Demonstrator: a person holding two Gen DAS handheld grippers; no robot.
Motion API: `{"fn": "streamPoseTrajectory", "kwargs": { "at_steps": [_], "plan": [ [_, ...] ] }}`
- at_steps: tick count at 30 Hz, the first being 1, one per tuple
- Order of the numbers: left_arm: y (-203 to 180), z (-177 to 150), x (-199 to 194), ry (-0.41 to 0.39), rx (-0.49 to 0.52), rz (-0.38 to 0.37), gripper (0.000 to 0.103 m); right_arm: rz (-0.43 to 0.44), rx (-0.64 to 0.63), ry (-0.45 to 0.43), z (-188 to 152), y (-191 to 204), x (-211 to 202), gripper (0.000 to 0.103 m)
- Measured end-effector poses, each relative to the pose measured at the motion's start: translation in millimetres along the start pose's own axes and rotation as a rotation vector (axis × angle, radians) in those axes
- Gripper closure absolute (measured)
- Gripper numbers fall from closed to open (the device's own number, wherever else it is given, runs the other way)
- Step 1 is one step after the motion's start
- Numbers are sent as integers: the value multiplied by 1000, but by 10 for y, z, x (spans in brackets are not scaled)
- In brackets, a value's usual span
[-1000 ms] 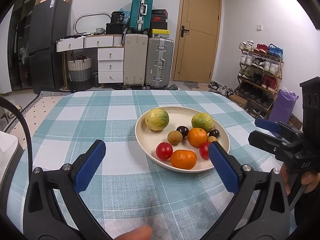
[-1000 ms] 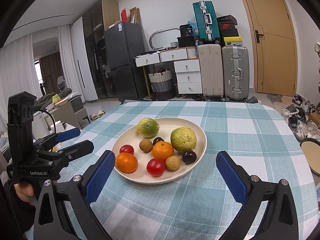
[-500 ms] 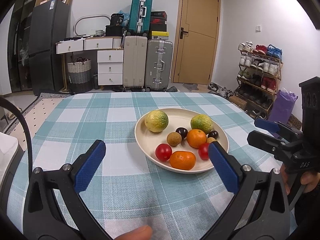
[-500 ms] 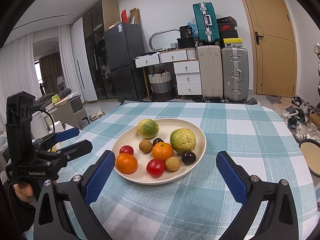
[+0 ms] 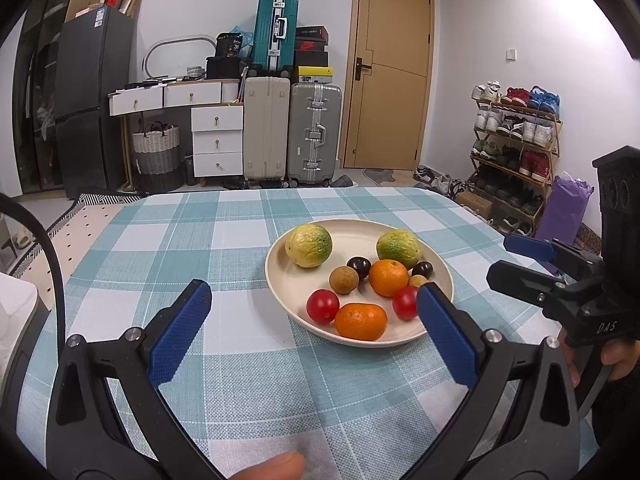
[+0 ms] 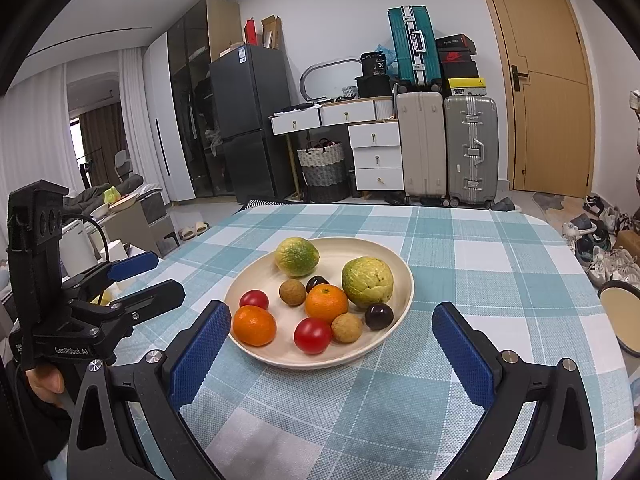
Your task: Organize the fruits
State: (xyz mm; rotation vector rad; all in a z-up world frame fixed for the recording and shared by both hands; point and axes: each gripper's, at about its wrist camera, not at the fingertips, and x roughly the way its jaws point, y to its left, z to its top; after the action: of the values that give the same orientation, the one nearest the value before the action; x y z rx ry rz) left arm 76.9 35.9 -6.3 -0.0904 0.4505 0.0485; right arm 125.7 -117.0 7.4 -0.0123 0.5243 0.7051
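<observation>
So the fruit's all sitting in one cream plate (image 6: 402, 280), roughly mid-table on a teal-and-white checked tablecloth (image 6: 460, 240). Count from here: two big yellow-green citrus (image 6: 296, 256) at the back of the plate, two oranges (image 6: 326, 303), two red tomatoes (image 6: 312, 335), two brown longan-looking things (image 6: 292, 292), and two dark plums (image 6: 379, 316). Everything's bunched toward the near half of the plate, the small stuff touching or just beside each other, one orange right in the middle of the pile.

Both handheld grippers are hovering above the table on the near side of the plate, neither touching any fruit. The right gripper (image 6: 332, 344) has its blue pads (image 6: 199, 350) spread wide, nothing between them, and from its camera the plate sits right in that gap. The left gripper (image 5: 312, 328) is the same deal: jaws wide apart, empty, off to the plate's left side. You can see a hand (image 6: 44, 382) wrapped around its grip.

Behind the table there's a stack of suitcases (image 5: 294, 132), a white drawer unit (image 5: 216, 140), a dark fridge (image 5: 86, 104), a wooden door (image 5: 390, 68) and a shoe rack (image 5: 516, 140) along the right wall.
</observation>
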Motion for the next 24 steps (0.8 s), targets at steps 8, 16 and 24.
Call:
{"fn": "streamPoseTrajectory", "kwargs": {
  "at_steps": [8, 16, 24],
  "plan": [
    [-3, -2, -1, 0, 1, -1, 1, -1, -14, -1, -5, 27, -4, 0],
    [-3, -1, -3, -3, 2, -1, 1, -1, -16, -1, -3, 33, -3, 0],
    [-7, -4, -3, -2, 2, 0, 1, -1, -20, -2, -2, 35, 5, 0]
  ]
}}
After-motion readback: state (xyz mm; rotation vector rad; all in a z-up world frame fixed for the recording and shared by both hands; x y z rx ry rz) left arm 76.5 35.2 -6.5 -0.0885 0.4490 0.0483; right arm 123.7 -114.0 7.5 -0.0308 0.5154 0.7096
